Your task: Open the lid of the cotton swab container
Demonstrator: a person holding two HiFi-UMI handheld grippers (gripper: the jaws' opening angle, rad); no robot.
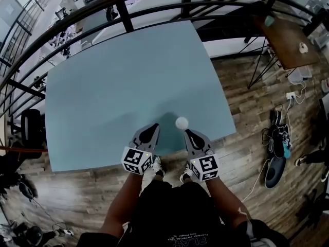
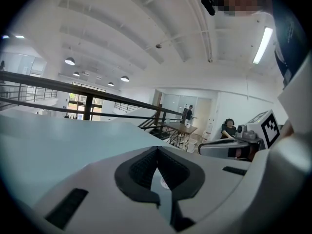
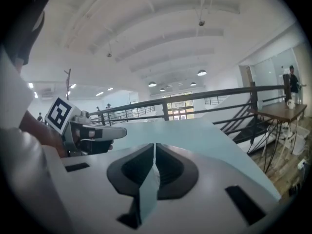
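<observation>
My left claw point(image 1: 153, 127), right claw point(image 1: 188, 133): clenched, empty.
Cotton swab container point(image 1: 181, 122), mid-frame: likely light, slippery; I'd pinch its top edge.

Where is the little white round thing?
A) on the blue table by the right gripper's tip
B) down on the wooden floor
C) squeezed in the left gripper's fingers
A: in the head view the white round container sits on the table, just beyond the tip of the right gripper.
</observation>
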